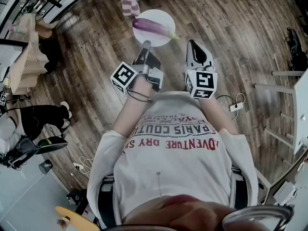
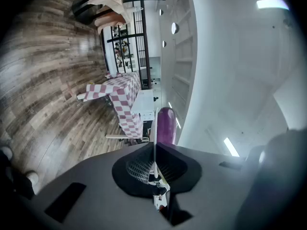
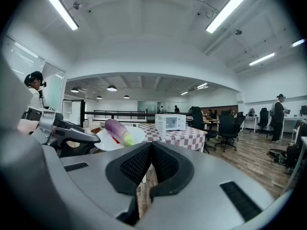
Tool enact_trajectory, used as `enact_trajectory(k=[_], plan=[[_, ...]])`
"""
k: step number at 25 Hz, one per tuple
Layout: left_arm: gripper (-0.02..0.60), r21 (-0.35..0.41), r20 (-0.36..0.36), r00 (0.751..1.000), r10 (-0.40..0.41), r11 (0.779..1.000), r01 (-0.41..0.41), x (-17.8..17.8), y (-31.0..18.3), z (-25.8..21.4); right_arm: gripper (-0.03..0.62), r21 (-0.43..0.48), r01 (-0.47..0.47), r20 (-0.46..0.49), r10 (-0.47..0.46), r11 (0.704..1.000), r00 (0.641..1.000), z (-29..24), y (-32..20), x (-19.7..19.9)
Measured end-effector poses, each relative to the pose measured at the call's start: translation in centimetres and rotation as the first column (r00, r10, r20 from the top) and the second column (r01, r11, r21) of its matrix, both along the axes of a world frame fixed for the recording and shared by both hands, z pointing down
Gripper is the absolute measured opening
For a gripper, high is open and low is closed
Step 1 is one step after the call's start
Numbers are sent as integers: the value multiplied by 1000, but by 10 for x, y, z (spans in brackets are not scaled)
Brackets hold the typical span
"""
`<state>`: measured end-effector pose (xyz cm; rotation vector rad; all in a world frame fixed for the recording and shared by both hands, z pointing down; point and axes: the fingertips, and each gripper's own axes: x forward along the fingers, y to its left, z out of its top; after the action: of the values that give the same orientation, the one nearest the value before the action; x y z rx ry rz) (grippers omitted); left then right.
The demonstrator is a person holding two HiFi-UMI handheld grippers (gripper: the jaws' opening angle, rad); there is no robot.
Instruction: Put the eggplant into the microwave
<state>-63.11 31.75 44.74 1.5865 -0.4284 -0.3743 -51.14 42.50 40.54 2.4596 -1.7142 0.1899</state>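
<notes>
Left claw (image 1: 145, 44) shut on plate (image 1: 161, 17) rim, eggplant (image 1: 150, 26) loose on top; right claw (image 3: 150, 146) shut, empty. If plate tilts on way to microwave (image 3: 170, 121), eggplant can roll off.

The left gripper (image 2: 154, 147) has its jaws pinched on the rim of a white plate (image 2: 155, 121), which shows edge-on as a thin line running toward 12 o'clock. A purple eggplant (image 2: 166, 124) lies against the plate's 3 o'clock face. A checkered-cloth table (image 2: 125, 95) stands at 10 o'clock on the wooden floor (image 2: 43, 95).
</notes>
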Motion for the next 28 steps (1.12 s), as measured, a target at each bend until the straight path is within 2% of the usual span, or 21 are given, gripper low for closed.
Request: enact_trajectory(k=[10, 15, 19, 22, 28], plan=[[32, -44, -19, 1000, -12, 999, 12, 21, -5, 5, 26, -20, -7, -13, 7, 1000, 1000, 5, -7, 19], [32, -69, -14, 1000, -2, 998, 1, 43, -3, 12, 26, 3, -54, 21, 54, 999, 998, 9, -2, 44], [32, -93, 0, 1000, 9, 996, -9, 68, -1, 22, 26, 6, -49, 53, 49, 999, 997, 19, -4, 66], [32, -82, 15, 1000, 7, 997, -5, 94, -4, 25, 26, 11, -30, 68, 29, 999, 997, 25, -9, 91], [32, -64, 26, 999, -41, 997, 43, 168, -20, 20, 26, 32, 24, 80, -27, 999, 996, 19, -31, 174]])
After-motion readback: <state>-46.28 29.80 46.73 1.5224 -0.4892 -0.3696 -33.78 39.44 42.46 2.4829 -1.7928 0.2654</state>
